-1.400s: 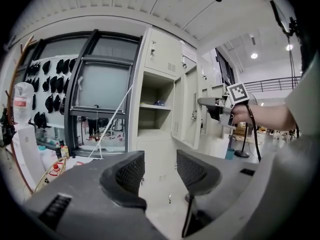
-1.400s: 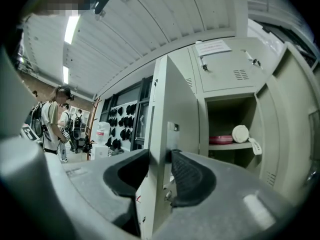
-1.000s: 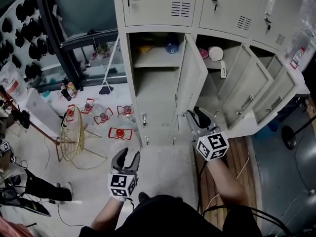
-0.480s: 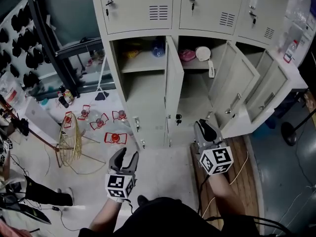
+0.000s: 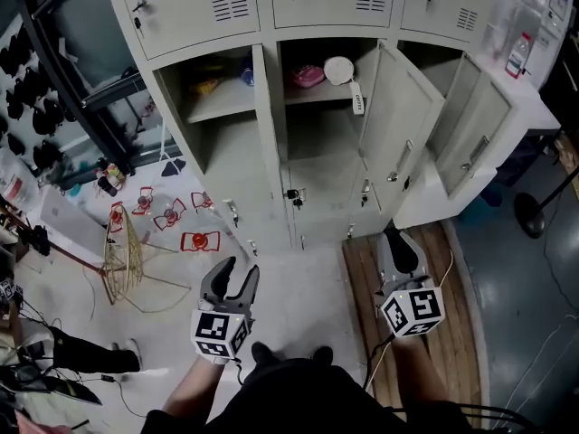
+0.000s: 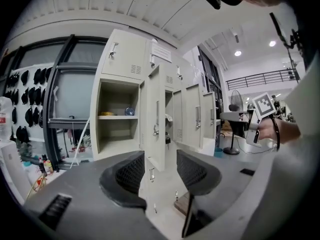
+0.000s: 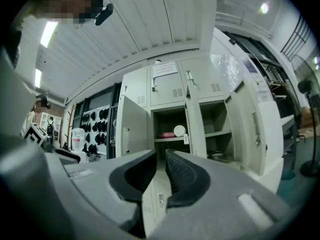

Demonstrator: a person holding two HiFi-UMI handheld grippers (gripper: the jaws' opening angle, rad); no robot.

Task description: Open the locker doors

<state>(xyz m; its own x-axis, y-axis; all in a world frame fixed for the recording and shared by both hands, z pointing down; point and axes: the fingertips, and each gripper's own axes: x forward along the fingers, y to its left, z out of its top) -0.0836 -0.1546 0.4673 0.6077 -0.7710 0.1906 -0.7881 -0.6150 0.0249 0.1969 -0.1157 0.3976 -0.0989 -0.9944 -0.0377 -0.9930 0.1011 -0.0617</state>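
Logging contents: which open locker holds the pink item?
The middle locker: it alone has a pink item on its shelf, beside a white disc.

Workshop corner under a ribbed white ceiling (image 6: 150, 4)
A pale concrete floor (image 5: 308, 283) meets a strip of wooden boards (image 5: 362, 287), with darker grey flooring (image 5: 516, 333) to the right. A black-framed window (image 6: 75, 99) fills the left wall. Round ceiling lamps (image 6: 238, 53) glow, and a pedestal fan (image 6: 233, 115) stands at far right.

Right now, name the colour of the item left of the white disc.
Pink item; head view shows it best.
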